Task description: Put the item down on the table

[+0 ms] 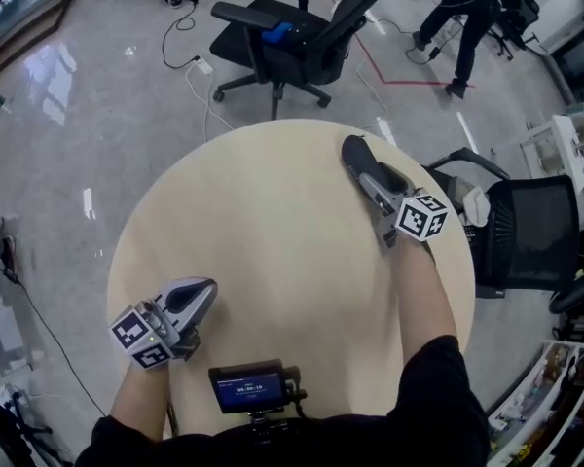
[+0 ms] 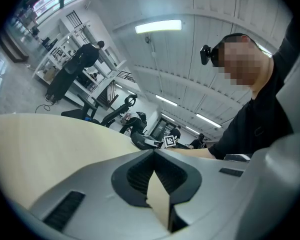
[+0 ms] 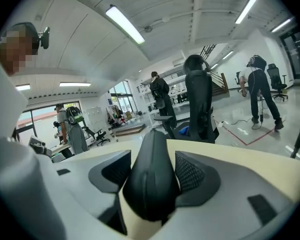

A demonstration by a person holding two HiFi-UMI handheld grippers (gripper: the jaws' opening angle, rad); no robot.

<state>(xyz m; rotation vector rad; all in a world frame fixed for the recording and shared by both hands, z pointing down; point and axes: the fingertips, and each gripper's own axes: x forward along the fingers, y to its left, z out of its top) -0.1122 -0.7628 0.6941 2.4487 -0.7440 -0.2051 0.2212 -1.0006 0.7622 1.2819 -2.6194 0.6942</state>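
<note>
Down low, closest of all, sits a small screen (image 1: 248,387). By it, the left hand-held gripper (image 1: 206,292) rests low over the counter (image 1: 273,212), pressed together and holding nothing. The right hand-held gripper (image 1: 370,175) pinches a black rounded item (image 1: 354,152), maybe a computer mouse, low over the counter's far right side. I think the letting go is still left to do.

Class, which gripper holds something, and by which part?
The right gripper clamps the black rounded item by its near end; the left gripper holds nothing.
</note>
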